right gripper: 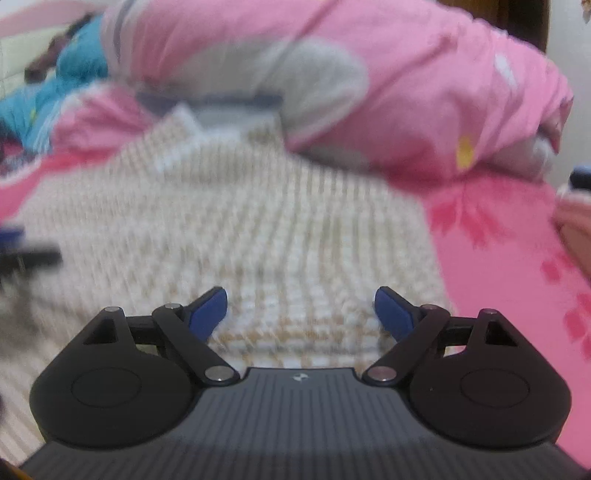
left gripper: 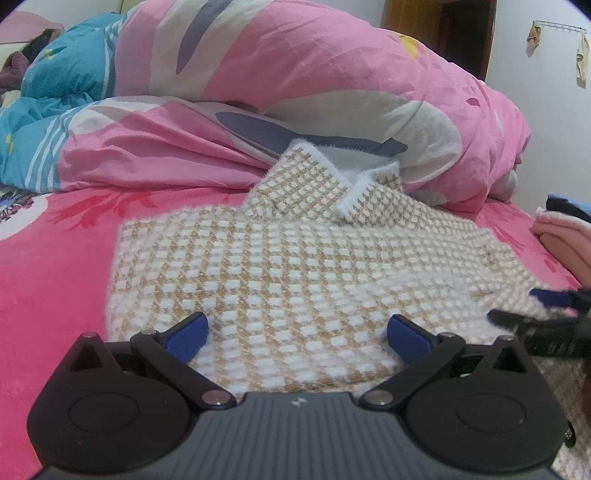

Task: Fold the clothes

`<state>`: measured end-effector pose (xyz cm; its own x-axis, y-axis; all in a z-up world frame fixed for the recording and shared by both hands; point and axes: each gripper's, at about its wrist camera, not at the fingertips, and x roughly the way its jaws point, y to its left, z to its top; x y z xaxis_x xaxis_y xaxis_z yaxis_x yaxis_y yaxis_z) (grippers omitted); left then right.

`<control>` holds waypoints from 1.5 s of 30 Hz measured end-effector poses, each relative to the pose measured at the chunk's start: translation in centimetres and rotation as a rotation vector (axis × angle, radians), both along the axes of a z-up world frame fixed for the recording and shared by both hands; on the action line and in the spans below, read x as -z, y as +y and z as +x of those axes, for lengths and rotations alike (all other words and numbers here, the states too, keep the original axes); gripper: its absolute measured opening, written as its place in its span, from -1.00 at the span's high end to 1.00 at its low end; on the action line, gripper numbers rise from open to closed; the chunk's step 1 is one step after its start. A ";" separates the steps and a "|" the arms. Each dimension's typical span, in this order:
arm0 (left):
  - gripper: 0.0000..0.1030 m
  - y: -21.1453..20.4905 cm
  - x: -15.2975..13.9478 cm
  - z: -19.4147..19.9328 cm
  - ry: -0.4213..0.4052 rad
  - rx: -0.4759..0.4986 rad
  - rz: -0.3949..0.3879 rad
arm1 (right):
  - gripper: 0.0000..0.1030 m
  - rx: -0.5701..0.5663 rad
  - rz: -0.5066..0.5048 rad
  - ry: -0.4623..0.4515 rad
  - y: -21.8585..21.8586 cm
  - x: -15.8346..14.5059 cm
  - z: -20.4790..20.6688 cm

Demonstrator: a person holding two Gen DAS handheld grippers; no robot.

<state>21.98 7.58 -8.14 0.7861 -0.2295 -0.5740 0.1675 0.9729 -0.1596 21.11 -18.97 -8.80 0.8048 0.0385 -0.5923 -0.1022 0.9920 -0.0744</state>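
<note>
A fuzzy tan-and-white checked garment (left gripper: 295, 258) lies spread on the pink bed sheet (left gripper: 48, 280), its collar (left gripper: 347, 184) at the far end against the duvet. My left gripper (left gripper: 297, 328) is open over the garment's near hem, its blue pads (left gripper: 186, 336) wide apart and gripping nothing. The right gripper (left gripper: 535, 306) shows at the right edge, by the garment's right side. In the blurred right wrist view, the right gripper (right gripper: 301, 302) stands open above the same garment (right gripper: 240, 221), with nothing pinched. The left gripper (right gripper: 22, 243) appears at that view's left edge.
A bulky pink, white and grey duvet (left gripper: 332, 85) is heaped just behind the garment. Blue bedding (left gripper: 62, 74) lies at the far left. Pink folded clothing (left gripper: 565, 236) sits at the bed's right edge. A wooden door (left gripper: 443, 29) and wall hooks (left gripper: 557, 29) stand beyond.
</note>
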 end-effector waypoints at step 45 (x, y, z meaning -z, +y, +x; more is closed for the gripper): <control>-1.00 1.7 -0.2 0.4 0.008 -0.074 -0.040 | -0.70 0.124 0.046 -0.055 -0.1 -2.1 6.7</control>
